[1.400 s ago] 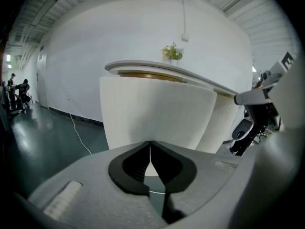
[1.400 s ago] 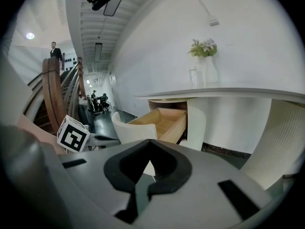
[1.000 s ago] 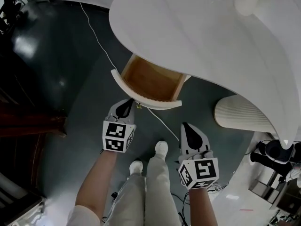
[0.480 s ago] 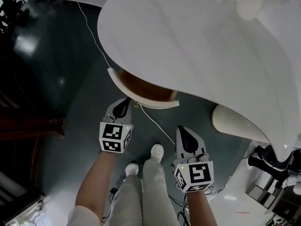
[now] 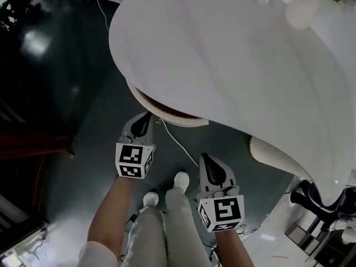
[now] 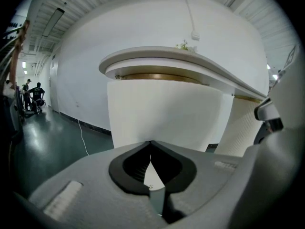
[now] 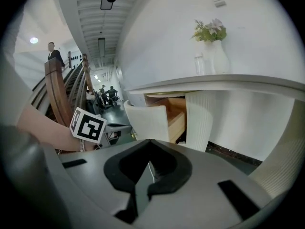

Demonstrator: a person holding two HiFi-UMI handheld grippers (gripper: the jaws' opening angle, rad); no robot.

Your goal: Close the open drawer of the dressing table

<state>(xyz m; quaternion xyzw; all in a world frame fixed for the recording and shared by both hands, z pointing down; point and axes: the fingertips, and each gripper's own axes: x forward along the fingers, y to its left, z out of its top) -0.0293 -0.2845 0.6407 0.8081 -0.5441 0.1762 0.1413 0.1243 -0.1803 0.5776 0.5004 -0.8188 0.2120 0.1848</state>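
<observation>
While the drawer [image 5: 167, 114] stands only a little way out from under the dressing table [image 5: 233, 60], with its curved white front showing as a narrow band below the table's rounded edge and a dark strip of its wooden inside behind that, the left gripper [image 5: 148, 119] sits right at this front. Its jaws are closed tip to tip with nothing between them, and in the left gripper view the white front fills the space straight ahead. Whether the tips actually press on it cannot be told. The right gripper [image 5: 208, 161] is farther out from the table, apart from the drawer, with its jaws likewise together and empty. It points towards the table's ribbed white leg [image 5: 275, 153]. A thin white cable [image 5: 179, 144] crosses the dark floor [image 5: 83, 110] from below the drawer. A white vase [image 5: 303, 9] stands on the table's far side.
</observation>
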